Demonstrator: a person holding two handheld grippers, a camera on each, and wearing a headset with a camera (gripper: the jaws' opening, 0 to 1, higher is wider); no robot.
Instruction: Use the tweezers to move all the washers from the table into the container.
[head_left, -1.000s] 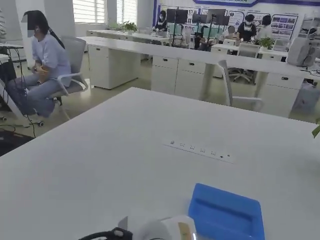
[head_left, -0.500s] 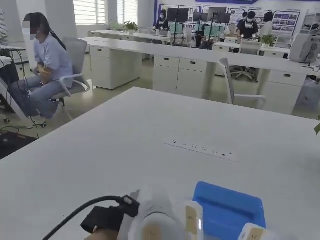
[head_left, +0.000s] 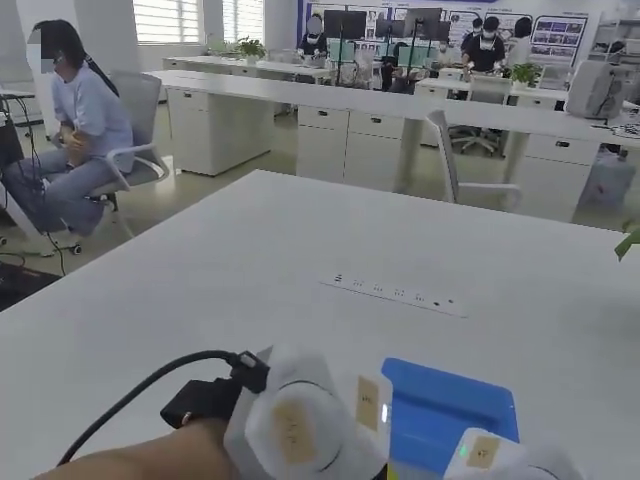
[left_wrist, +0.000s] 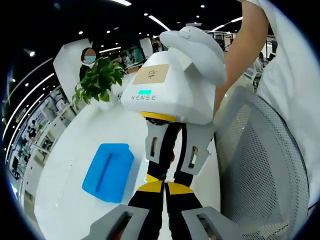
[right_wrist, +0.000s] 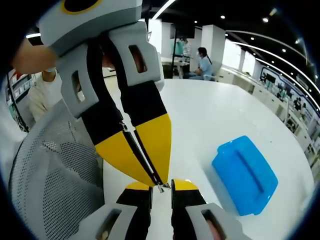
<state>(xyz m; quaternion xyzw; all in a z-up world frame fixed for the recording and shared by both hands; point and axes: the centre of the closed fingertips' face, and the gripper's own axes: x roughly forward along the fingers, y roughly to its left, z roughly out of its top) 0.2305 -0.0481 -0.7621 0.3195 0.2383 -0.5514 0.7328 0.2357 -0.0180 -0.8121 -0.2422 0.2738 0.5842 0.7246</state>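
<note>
In the right gripper view my left gripper (right_wrist: 150, 175) reaches in from the upper left, its yellow pads (right_wrist: 152, 145) shut on thin metal tweezers (right_wrist: 145, 157). The tweezers' tip sits in the narrow gap of my right gripper (right_wrist: 161, 194), whose jaws stand slightly apart. In the left gripper view my own jaws (left_wrist: 165, 189) meet tip to tip with the right gripper (left_wrist: 162, 172) facing them. The blue container (head_left: 450, 405) (left_wrist: 107, 170) (right_wrist: 245, 172) lies on the white table (head_left: 250, 290) just beyond both grippers. In the head view the left gripper body (head_left: 300, 425) and the right gripper body (head_left: 500, 460) sit at the bottom edge.
A flush power strip (head_left: 395, 293) crosses the table beyond the container. A potted plant (left_wrist: 100, 80) stands at the table's right end. A mesh chair back (left_wrist: 260, 165) is close beside the grippers. A seated person (head_left: 70, 130) and more desks lie farther off.
Both grippers have risen into the head view from its bottom edge, in front of the container. The head camera has tipped a little, shifting the whole scene.
</note>
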